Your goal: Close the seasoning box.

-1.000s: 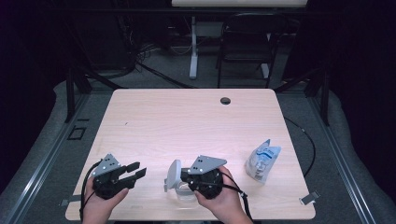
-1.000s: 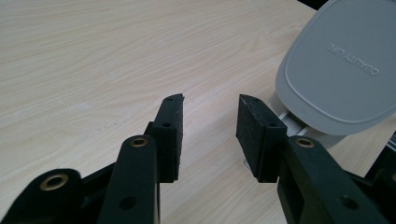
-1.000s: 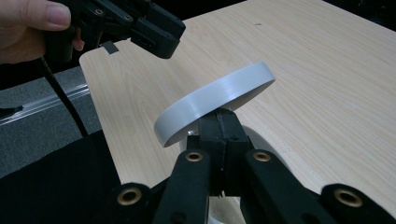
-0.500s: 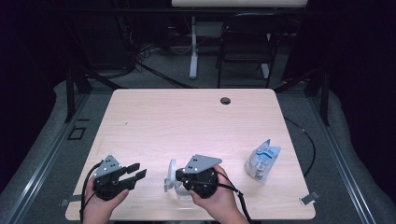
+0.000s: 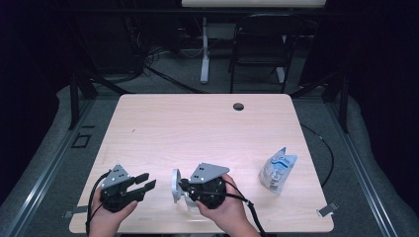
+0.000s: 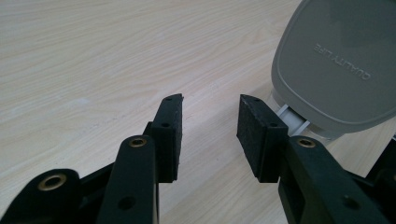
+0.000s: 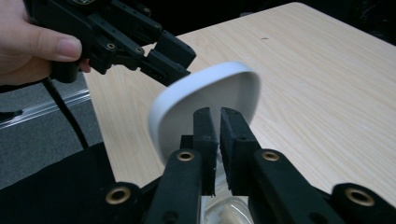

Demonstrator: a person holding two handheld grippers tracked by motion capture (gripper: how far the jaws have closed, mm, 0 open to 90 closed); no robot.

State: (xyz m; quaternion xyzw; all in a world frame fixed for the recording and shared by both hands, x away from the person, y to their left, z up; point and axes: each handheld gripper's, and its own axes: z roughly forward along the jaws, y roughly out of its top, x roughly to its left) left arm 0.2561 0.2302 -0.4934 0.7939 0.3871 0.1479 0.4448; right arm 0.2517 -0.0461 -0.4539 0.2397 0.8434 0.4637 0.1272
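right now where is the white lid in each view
high view: the white lid stands on edge near the table's front edge, between the two grippers.
left gripper view: upper right, grey underside facing the camera.
right gripper view: centre, just beyond the fingers.
shared landmark: the light wood table.

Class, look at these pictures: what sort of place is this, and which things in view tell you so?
Probably a lab or recording workspace, not a home: a bare wooden table with a cable hole, loose cables on the grey floor behind it, and a folding chair against dark surroundings.
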